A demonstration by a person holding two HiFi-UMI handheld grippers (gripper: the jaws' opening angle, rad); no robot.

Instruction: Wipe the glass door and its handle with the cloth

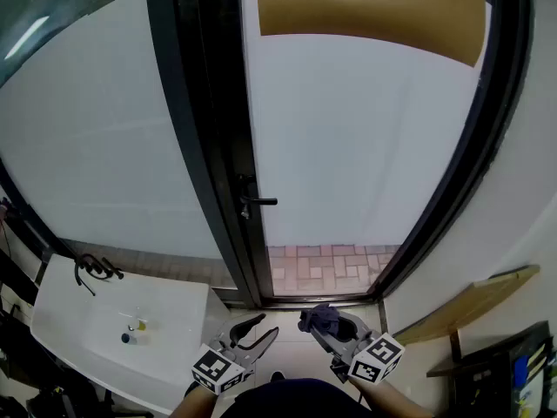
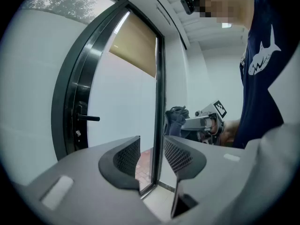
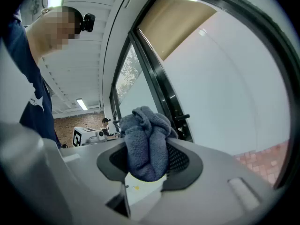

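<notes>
One big glass door (image 1: 365, 146) fills the far side, dark-framed, w/ a tan blind (image 1: 365, 7) across its top and brick paving showing thru the bottom strip. A white counter (image 1: 174, 320) sits near left, a few small bits on it; not part of the job.

Left gripper (image 1: 263, 327) is held low, near centre, jaws apart w/ nothing between them. It points toward the door and is well short of it. Right gripper (image 1: 338, 327) sits just beside it on the right at approx the same height, angled up at the glass, jaws clamped on the cloth (image 3: 147, 144). The cloth is a grey-blue wad bunched up and bulging out past the jaw tips. It isn't touching the glass yet.

Handle (image 1: 258, 201) is a small dark lever on the door's left stile, about mid-height, well above both grippers.

Looks like the approach, so wiping hasn't begun. To do it well:
- raise the right gripper and lead w/ the bulging wad so fabric, not jaw, meets the glass
- keep pressure even, w/ overlapping passes top to bottom
- then wrap the cloth round the lever
- keep the left gripper clear, or brace the door w/ it.
</notes>
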